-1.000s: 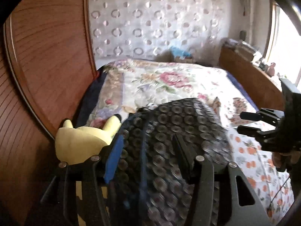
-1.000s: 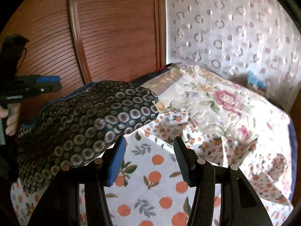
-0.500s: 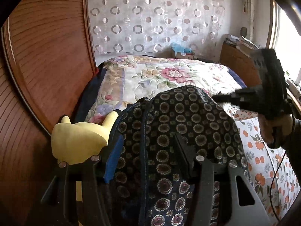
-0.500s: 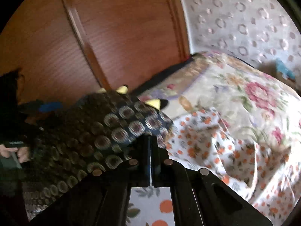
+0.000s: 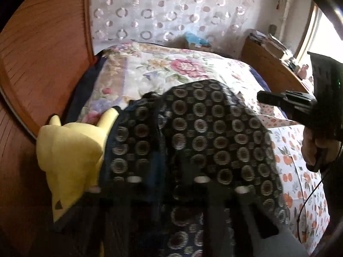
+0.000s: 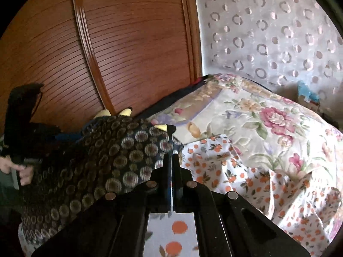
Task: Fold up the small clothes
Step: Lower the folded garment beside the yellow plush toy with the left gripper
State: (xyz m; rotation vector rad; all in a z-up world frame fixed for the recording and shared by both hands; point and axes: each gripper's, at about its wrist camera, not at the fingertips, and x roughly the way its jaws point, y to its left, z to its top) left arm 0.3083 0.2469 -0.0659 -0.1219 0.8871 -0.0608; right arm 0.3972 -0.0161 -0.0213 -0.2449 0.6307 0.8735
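A dark garment with ring patterns [image 5: 203,128] lies humped over the bed and over part of a yellow plush toy [image 5: 70,150]. My left gripper [image 5: 171,169] is blurred low over the garment's near part, its jaws closing with the dark cloth between them. My right gripper [image 6: 172,156] is shut, its tip at the garment's far corner [image 6: 96,160]; no cloth shows between its fingers. In the left wrist view the right gripper [image 5: 260,98] sits just right of the garment's edge, held by a hand.
A white cloth with orange prints [image 6: 235,171] lies crumpled on the floral bedspread [image 5: 171,68]. Slatted wooden panels [image 6: 128,42] stand close on the left. A wooden cabinet [image 5: 270,68] with clutter is at the back right, a patterned curtain behind.
The right jaws went from open to shut and stayed shut. The left jaws have come together on the dark garment as the left gripper dipped. The right gripper moved right, off the garment's edge.
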